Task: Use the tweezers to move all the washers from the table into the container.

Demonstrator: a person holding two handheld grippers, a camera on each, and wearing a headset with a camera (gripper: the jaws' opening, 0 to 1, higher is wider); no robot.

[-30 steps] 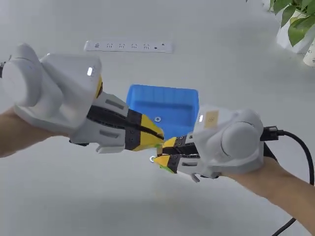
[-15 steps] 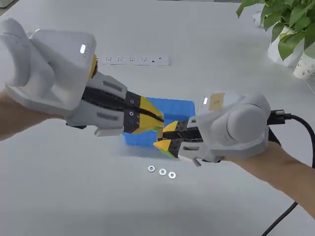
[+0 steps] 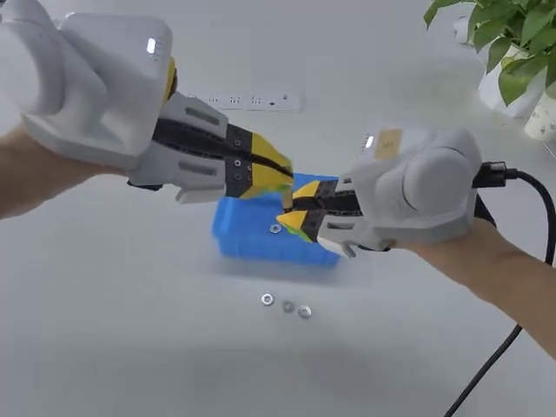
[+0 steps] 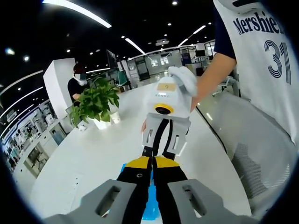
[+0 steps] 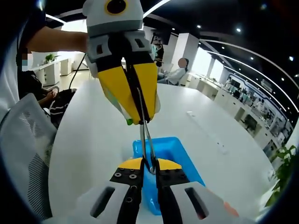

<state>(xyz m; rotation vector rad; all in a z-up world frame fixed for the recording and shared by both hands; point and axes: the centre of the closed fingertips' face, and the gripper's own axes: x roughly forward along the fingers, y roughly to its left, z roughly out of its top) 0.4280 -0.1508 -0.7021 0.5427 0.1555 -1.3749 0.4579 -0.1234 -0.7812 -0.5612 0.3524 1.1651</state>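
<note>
Between the nearly closed, yellow-tipped jaws of the right gripper (image 5: 149,169) sits the lower end of the thin metal tweezers (image 5: 145,144). Their upper end is pinched in the narrow yellow jaws of the left gripper (image 5: 139,119), which faces the right one tip to tip. Directly beneath both pairs of jaws lies the blue rectangular plastic container (image 3: 236,248) with one small silver washer (image 3: 275,228) inside. Farther out, past the container's wall nearest the person, three more silver washers (image 3: 287,306) lie in a short row on the white table (image 3: 130,347).

The washers (image 3: 287,306) are shiny metal. The container (image 3: 248,246) is smooth blue plastic. The tweezers (image 5: 147,140) are thin grey metal. The table (image 3: 122,339) is smooth, matt white.
</note>
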